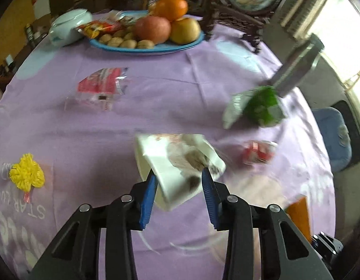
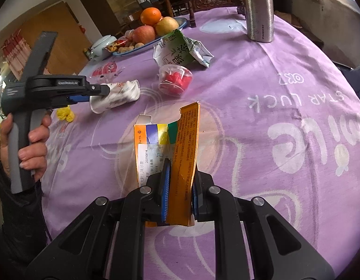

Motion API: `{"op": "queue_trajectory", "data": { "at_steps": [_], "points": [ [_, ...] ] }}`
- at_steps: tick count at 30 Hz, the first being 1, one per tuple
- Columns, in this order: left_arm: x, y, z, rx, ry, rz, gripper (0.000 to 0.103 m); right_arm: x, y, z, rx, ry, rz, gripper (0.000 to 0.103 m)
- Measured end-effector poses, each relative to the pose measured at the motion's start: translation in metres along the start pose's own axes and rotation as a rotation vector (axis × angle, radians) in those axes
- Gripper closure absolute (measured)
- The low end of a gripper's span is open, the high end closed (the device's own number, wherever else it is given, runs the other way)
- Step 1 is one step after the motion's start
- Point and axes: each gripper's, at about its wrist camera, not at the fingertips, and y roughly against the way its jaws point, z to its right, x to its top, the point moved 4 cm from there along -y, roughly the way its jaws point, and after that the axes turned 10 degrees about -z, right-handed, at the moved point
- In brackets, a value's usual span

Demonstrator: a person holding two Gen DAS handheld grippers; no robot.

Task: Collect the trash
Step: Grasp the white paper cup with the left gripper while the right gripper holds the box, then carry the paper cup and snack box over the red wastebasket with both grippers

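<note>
Left gripper point(image 1: 178, 177) is clamped on a crushed white paper cup point(image 1: 177, 161) — blue pads press both sides of its rim end, cup lying on its side just over the purple tablecloth point(image 1: 168, 93). Right gripper point(image 2: 180, 186) is clenched on a torn orange box point(image 2: 177, 149), held upright between the pads.

Trash on the cloth: green tea pouch point(image 2: 182, 51), clear cup with red bits point(image 2: 176, 79) just in front of it, a red-and-clear wrapper point(image 1: 101, 88) further left. Steel bottle point(image 2: 259, 9) stands at the far edge; fruit plate point(image 1: 147, 46) at the back. A hand point(image 2: 28, 140) grips the left gripper's handle.
</note>
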Motion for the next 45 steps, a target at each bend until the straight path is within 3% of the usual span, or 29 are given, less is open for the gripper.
{"op": "queue_trajectory", "data": {
  "at_steps": [3, 10, 15, 16, 18, 22, 31, 45],
  "points": [
    [0.001, 0.001, 0.009, -0.004, -0.029, 0.004, 0.065, -0.001, -0.001, -0.002, -0.002, 0.004, -0.007, 0.086],
    [0.005, -0.025, -0.001, -0.017, 0.035, -0.056, 0.065, -0.003, -0.005, -0.002, -0.013, 0.003, -0.025, 0.086],
    [0.005, -0.031, -0.005, -0.056, 0.056, -0.054, 0.079, -0.002, -0.006, -0.001, -0.015, 0.000, -0.028, 0.086],
    [0.004, -0.027, -0.003, -0.057, 0.050, -0.040, 0.097, -0.002, -0.006, -0.001, -0.016, 0.001, -0.029, 0.086],
    [0.002, -0.017, 0.002, -0.003, 0.035, -0.008, 0.097, -0.002, -0.006, -0.001, -0.014, -0.002, -0.027, 0.086],
    [-0.008, 0.001, 0.017, -0.008, -0.003, 0.011, 0.097, -0.005, -0.002, -0.002, -0.012, -0.004, -0.018, 0.086],
    [-0.062, 0.030, 0.074, -0.015, -0.156, 0.045, 0.097, -0.029, 0.026, -0.002, -0.029, -0.012, 0.025, 0.086],
    [-0.155, 0.031, 0.151, -0.005, -0.390, 0.032, 0.097, -0.107, 0.094, 0.037, -0.152, -0.129, 0.155, 0.086]
  ]
}}
